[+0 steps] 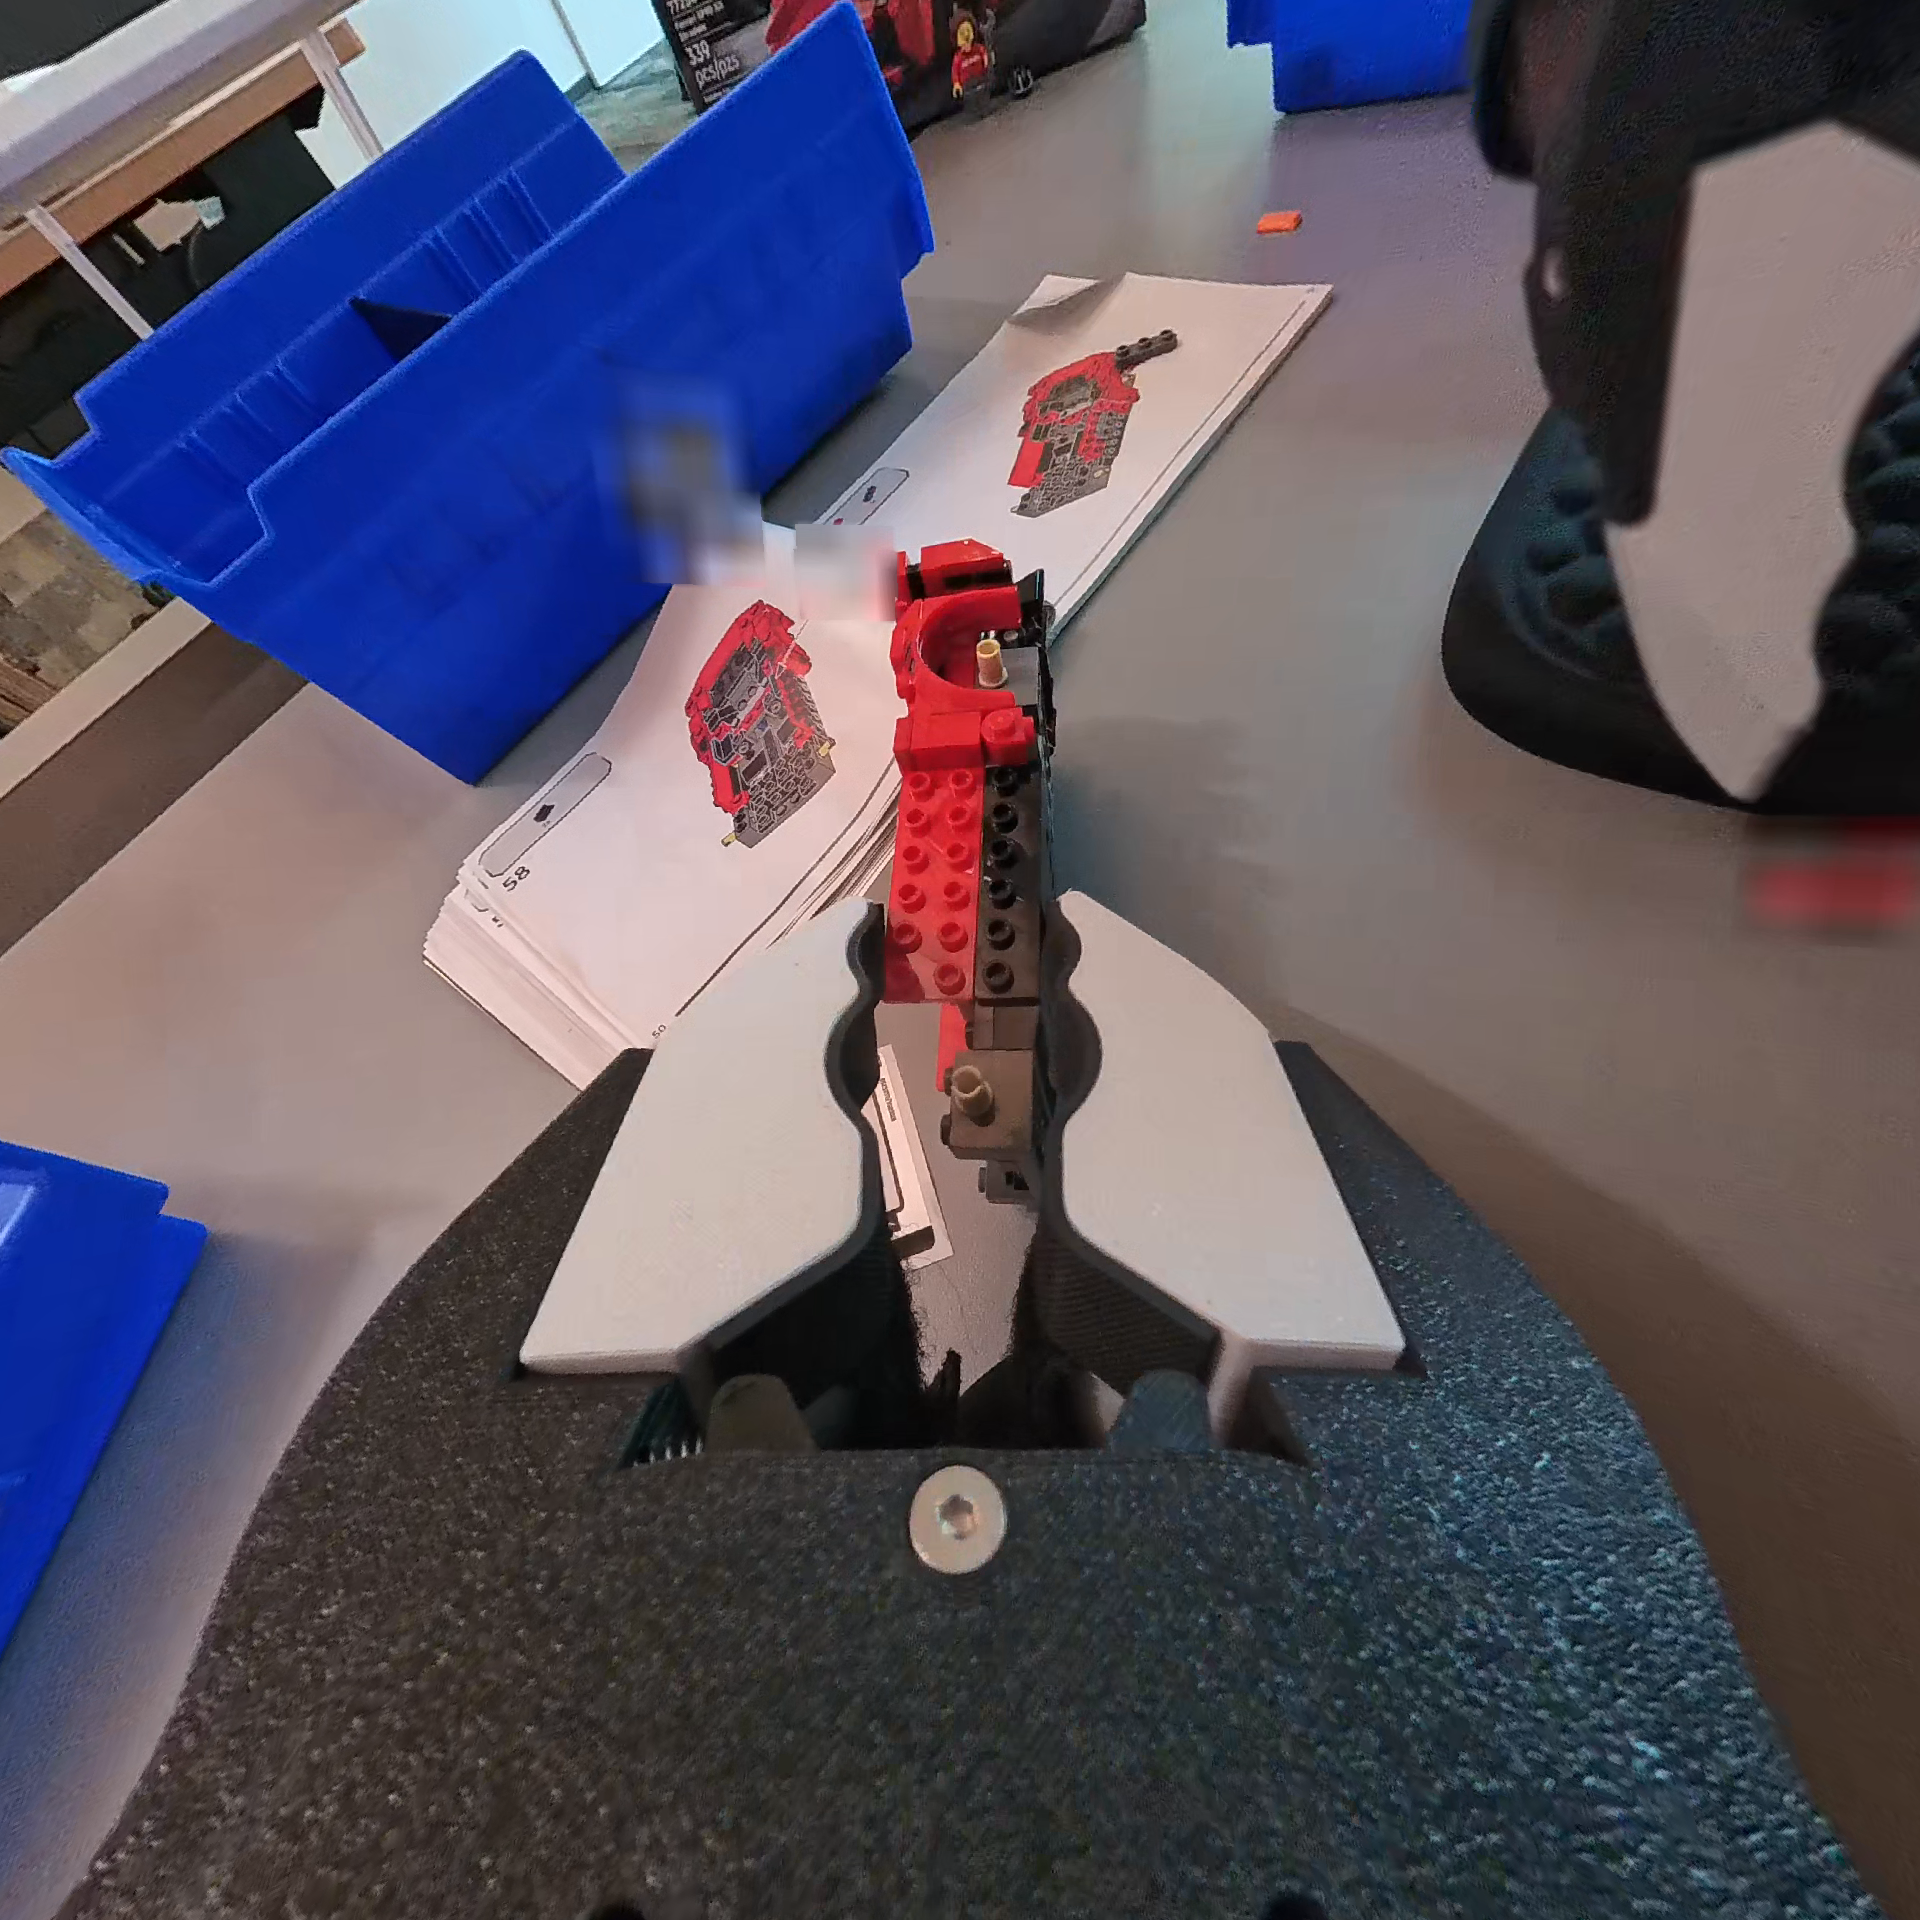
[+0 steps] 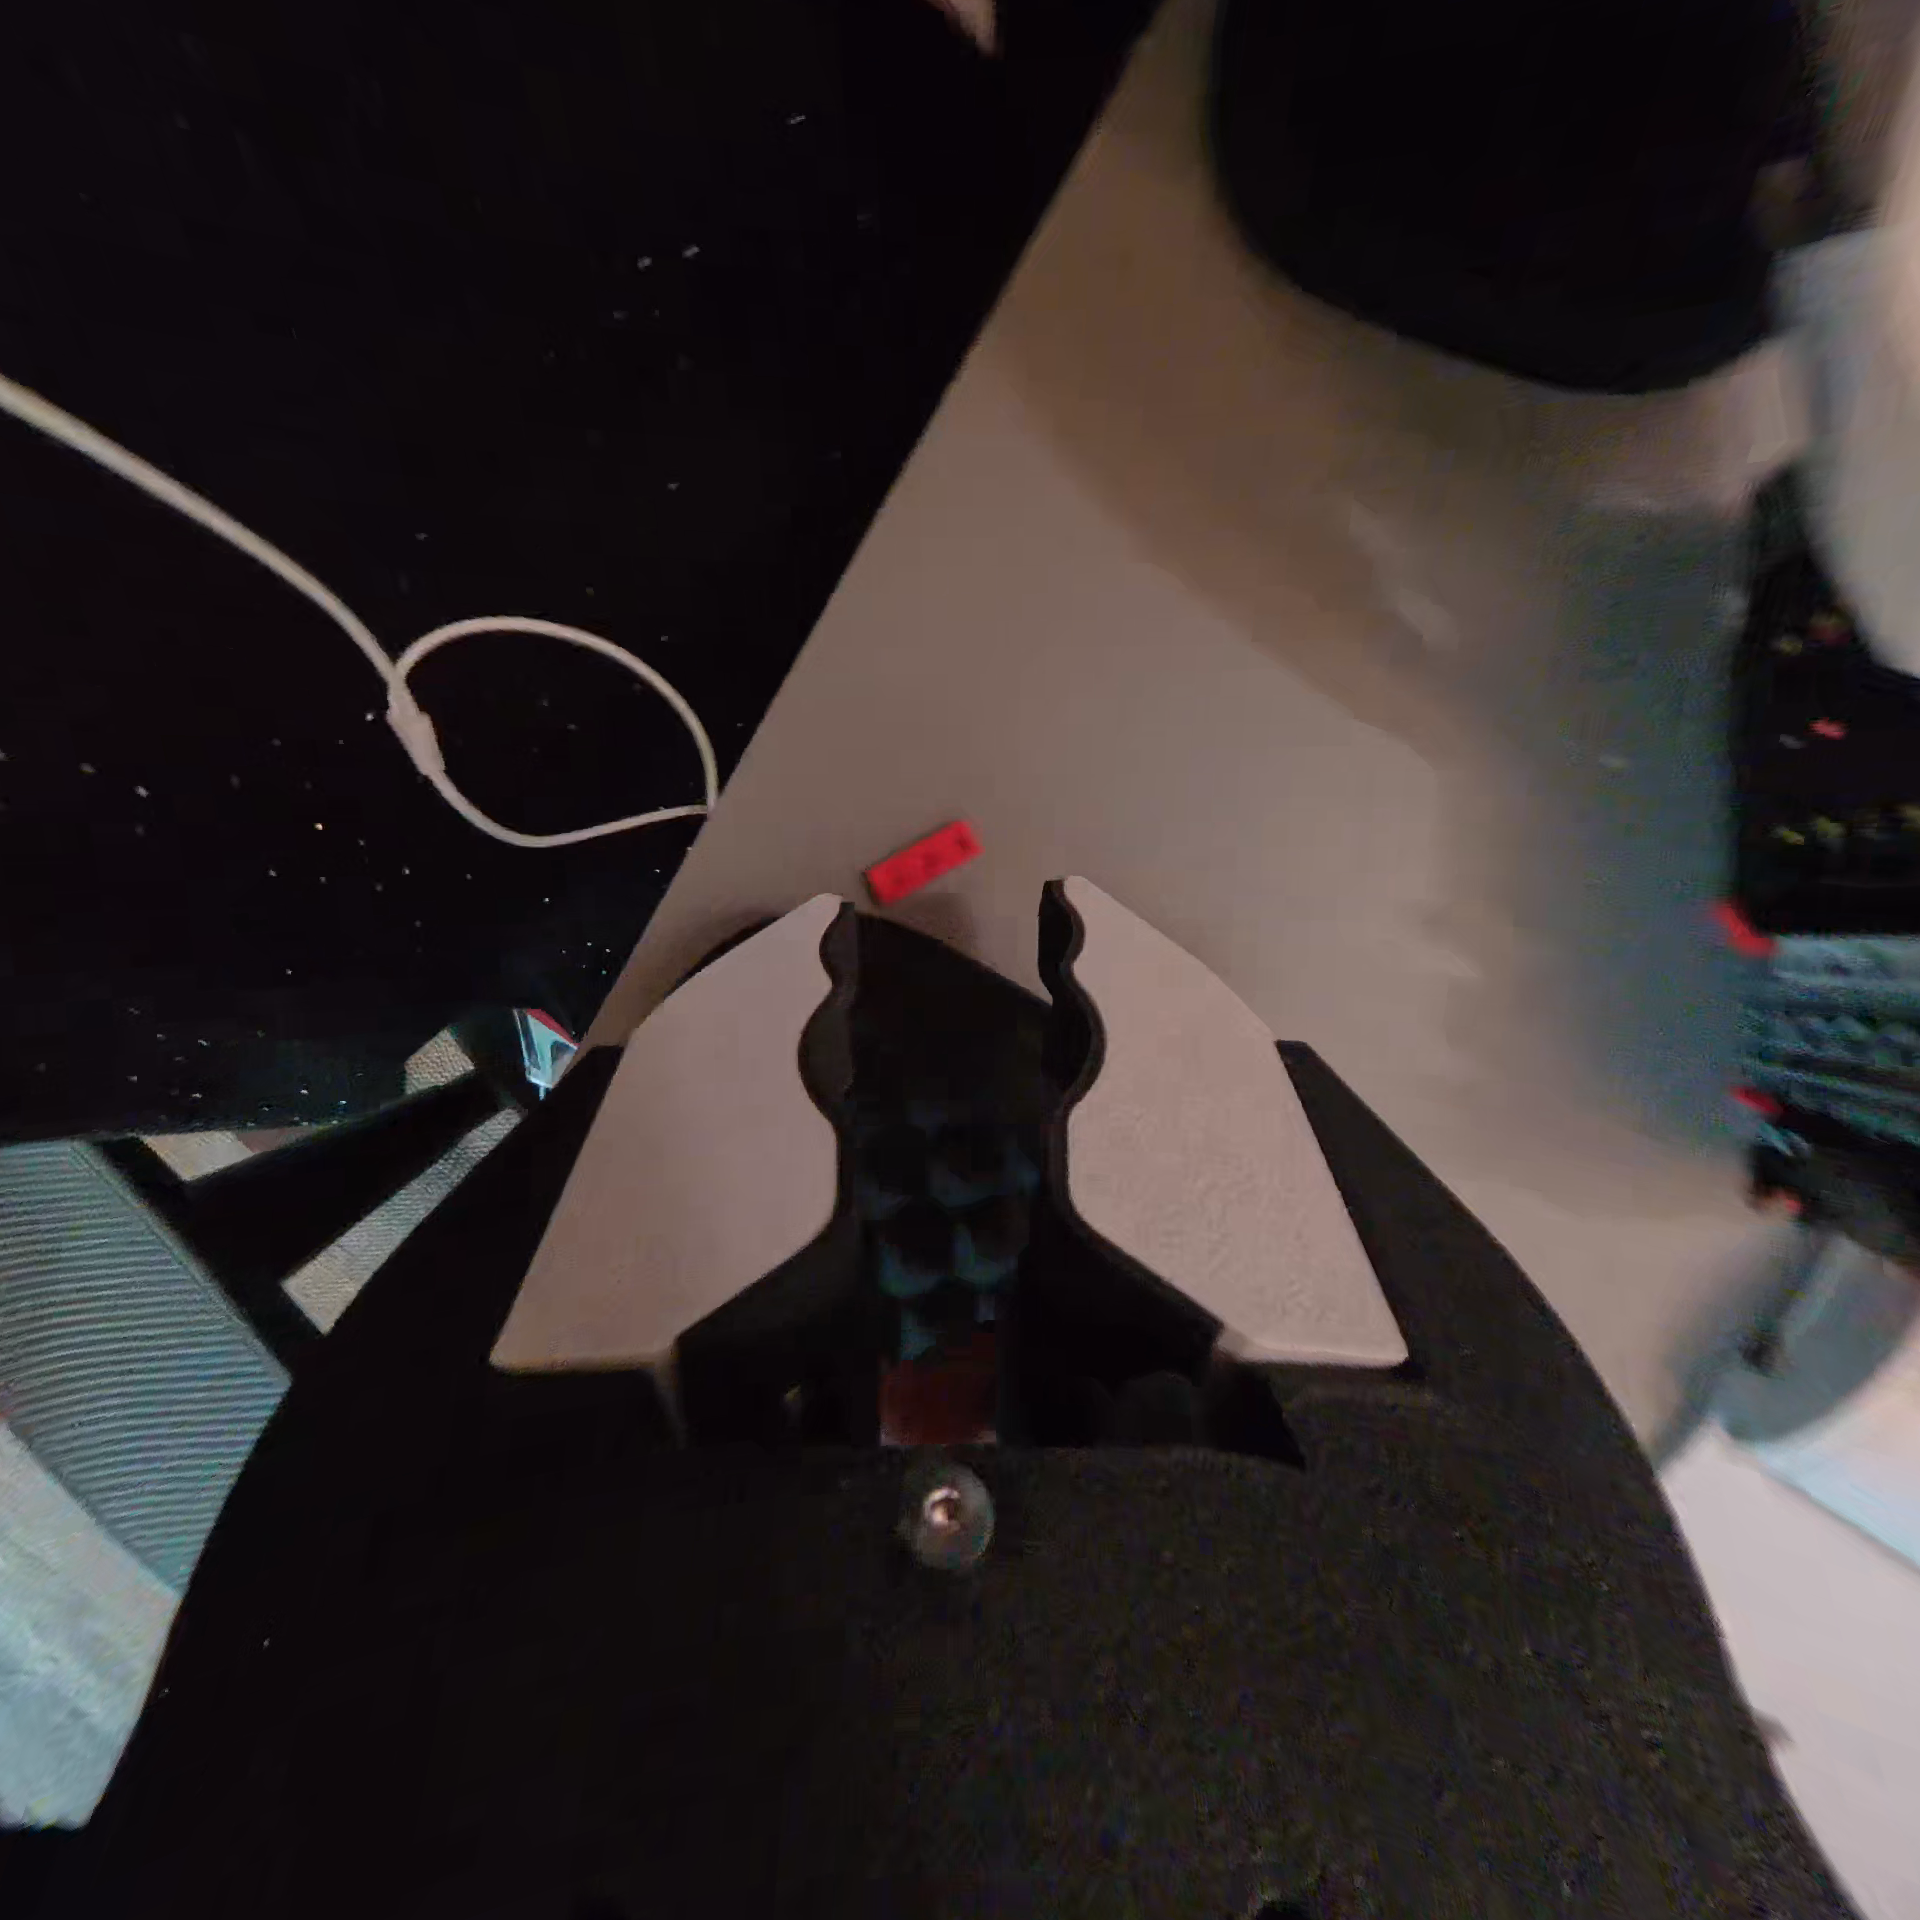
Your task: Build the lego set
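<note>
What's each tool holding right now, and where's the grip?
Left tool clamps the red-and-black lego car build by its near end, sides pinched. Right tool is open, holding nothing; a small red plate lies just ahead.

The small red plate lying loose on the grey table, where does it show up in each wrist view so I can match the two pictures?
Left wrist view: a blurred red patch, likely the small red plate, at the far right edge on the grey table, below the right gripper.
Right wrist view: it lies just beyond the open fingertips, centre frame, near the table edge.
Shared landmark: the grey table.
</note>
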`<action>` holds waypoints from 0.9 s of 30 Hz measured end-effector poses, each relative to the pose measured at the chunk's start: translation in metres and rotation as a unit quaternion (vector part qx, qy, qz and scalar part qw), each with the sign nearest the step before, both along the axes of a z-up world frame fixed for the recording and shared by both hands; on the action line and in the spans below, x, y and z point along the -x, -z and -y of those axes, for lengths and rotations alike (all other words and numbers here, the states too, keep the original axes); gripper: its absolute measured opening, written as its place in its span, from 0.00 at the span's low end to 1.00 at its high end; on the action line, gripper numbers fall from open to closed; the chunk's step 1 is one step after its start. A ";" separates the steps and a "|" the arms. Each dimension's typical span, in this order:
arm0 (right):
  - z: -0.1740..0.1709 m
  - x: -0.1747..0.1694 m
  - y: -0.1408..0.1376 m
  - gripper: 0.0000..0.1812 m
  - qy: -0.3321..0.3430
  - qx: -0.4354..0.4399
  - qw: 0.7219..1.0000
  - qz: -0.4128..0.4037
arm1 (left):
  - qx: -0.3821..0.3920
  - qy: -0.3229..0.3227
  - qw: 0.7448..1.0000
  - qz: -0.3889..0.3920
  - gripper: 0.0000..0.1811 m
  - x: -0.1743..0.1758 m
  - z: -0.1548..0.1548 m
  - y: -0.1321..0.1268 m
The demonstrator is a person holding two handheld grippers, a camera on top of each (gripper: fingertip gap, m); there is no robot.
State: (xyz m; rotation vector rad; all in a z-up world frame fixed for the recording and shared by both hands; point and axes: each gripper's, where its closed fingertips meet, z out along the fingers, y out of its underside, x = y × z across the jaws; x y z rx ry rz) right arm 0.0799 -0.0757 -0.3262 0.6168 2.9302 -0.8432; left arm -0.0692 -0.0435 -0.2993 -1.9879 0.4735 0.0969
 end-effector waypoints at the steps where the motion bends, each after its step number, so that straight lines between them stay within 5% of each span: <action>1: 0.005 -0.004 0.005 0.18 -0.013 0.006 1.000 -0.006 | 0.000 0.001 1.000 -0.001 0.15 0.000 0.000 0.000; 9: 0.010 -0.002 0.029 0.17 -0.064 -0.028 0.997 -0.029 | -0.002 0.000 1.000 -0.003 0.15 0.000 0.000 0.000; 14: 0.013 -0.001 0.029 0.14 -0.036 -0.004 0.998 -0.043 | 0.000 0.002 1.000 0.006 0.15 0.000 0.000 0.000; 18: 0.003 0.003 -0.002 0.14 0.084 0.087 0.990 -0.070 | -0.007 0.003 1.000 0.011 0.15 0.000 0.000 -0.002; 21: -0.030 -0.002 -0.022 0.14 0.223 0.154 0.955 -0.122 | -0.012 0.002 1.000 0.013 0.16 0.001 0.000 -0.004; 27: -0.076 -0.032 0.007 0.12 0.369 0.072 0.910 -0.176 | -0.008 0.008 1.000 0.012 0.17 -0.001 0.000 -0.003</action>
